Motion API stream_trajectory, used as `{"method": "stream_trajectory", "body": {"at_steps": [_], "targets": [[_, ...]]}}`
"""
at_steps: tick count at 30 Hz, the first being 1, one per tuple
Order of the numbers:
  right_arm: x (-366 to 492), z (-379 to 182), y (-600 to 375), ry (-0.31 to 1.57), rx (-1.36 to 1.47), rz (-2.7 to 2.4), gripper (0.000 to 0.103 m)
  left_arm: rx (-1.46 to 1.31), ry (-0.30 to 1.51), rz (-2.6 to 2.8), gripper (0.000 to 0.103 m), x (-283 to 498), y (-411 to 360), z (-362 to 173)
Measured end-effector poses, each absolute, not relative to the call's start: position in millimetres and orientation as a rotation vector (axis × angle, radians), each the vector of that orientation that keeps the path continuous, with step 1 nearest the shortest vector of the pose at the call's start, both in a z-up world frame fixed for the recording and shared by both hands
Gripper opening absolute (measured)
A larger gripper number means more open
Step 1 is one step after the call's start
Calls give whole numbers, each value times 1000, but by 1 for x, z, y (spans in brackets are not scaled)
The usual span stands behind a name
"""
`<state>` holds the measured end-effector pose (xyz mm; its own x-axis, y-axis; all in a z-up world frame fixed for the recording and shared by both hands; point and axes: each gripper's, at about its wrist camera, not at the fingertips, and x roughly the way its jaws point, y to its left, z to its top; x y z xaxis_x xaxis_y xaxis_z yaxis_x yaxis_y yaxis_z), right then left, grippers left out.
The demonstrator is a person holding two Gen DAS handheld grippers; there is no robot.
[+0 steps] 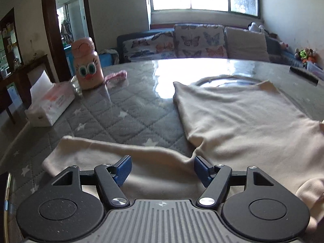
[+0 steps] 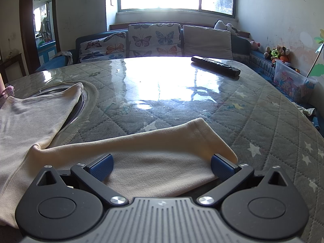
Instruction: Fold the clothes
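living room, quilted table (image 2: 263,121) under clear cover. cream shirt (image 1: 243,117) laid flat there, sleeves spread outward for folding. left gripper (image 1: 162,170) wide over left sleeve (image 1: 113,151); right gripper (image 2: 162,166) wide over right sleeve (image 2: 162,141), gripping nothing.

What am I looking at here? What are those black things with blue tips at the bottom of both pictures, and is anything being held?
Each picture comes from a camera on a hand-held tool, looking along its two blue fingers. The left tool and the right tool are both open, holding nothing. Each hovers over one sleeve of a cream shirt spread on a quilted grey table. Also on the table: a pink bottle, a tissue pack and a remote control. A sofa with butterfly cushions stands behind.
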<state>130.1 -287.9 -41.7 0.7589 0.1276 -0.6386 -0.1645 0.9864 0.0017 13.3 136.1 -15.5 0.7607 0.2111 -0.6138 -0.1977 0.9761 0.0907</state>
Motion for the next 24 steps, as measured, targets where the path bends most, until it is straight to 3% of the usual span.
{"method": "stream_trajectory", "body": {"at_steps": [18,24], "targets": [[117,-27,-283,664,-108,143,102,114,635,-40,78,2,69,-4],[111,-22,-304,658,-63,83,87,134,636,-160,82,9,31,-8]]}}
